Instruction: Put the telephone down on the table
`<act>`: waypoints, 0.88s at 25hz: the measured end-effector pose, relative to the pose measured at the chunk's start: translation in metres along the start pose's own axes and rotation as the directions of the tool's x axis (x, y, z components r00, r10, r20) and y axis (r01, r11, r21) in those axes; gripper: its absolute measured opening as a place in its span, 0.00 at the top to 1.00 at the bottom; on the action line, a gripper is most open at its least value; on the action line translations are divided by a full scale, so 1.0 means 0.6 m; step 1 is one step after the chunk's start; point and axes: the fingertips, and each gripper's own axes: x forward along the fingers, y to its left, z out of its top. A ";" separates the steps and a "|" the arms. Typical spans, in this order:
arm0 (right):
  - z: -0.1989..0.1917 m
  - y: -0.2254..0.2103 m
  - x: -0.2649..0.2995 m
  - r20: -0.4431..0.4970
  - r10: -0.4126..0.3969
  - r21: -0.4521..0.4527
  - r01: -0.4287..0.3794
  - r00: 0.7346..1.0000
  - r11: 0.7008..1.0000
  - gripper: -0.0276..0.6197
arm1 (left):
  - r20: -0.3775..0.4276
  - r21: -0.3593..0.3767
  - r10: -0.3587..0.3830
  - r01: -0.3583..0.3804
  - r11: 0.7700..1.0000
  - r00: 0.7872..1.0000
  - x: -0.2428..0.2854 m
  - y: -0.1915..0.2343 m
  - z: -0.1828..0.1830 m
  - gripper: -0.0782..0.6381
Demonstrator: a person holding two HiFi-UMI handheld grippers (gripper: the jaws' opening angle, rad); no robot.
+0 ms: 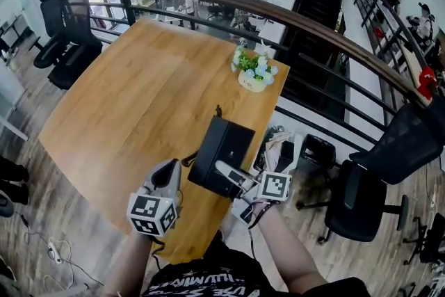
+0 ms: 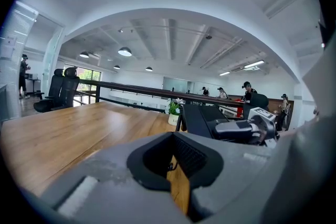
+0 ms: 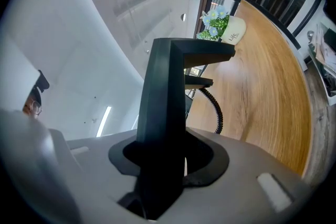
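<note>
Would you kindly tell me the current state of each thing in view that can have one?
telephone: held in the right tool over the table, apparently not yet set down.
right tool: shut on the telephone.
left tool: jaws slightly apart, nothing between them.
flower pot: upright on the table, near its far edge.

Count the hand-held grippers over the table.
2. The left hand-held gripper is empty above the table's near edge; the right hand-held gripper beside it grips the black telephone.
</note>
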 end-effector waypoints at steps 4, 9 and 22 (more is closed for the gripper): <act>0.037 -0.030 0.016 0.016 0.001 0.013 -0.002 1.000 1.000 0.71 | -0.014 -0.013 -0.015 0.014 1.000 1.000 0.048 0.007 0.002 0.89; 0.075 -0.064 0.038 0.018 0.001 0.005 -0.001 1.000 1.000 0.71 | -0.036 -0.015 -0.024 0.024 1.000 0.999 0.097 0.019 0.002 0.89; 0.180 -0.175 0.069 0.047 -0.043 -0.009 0.044 0.998 0.999 0.71 | -0.084 -0.024 -0.032 0.030 0.999 0.996 0.178 0.048 -0.007 0.89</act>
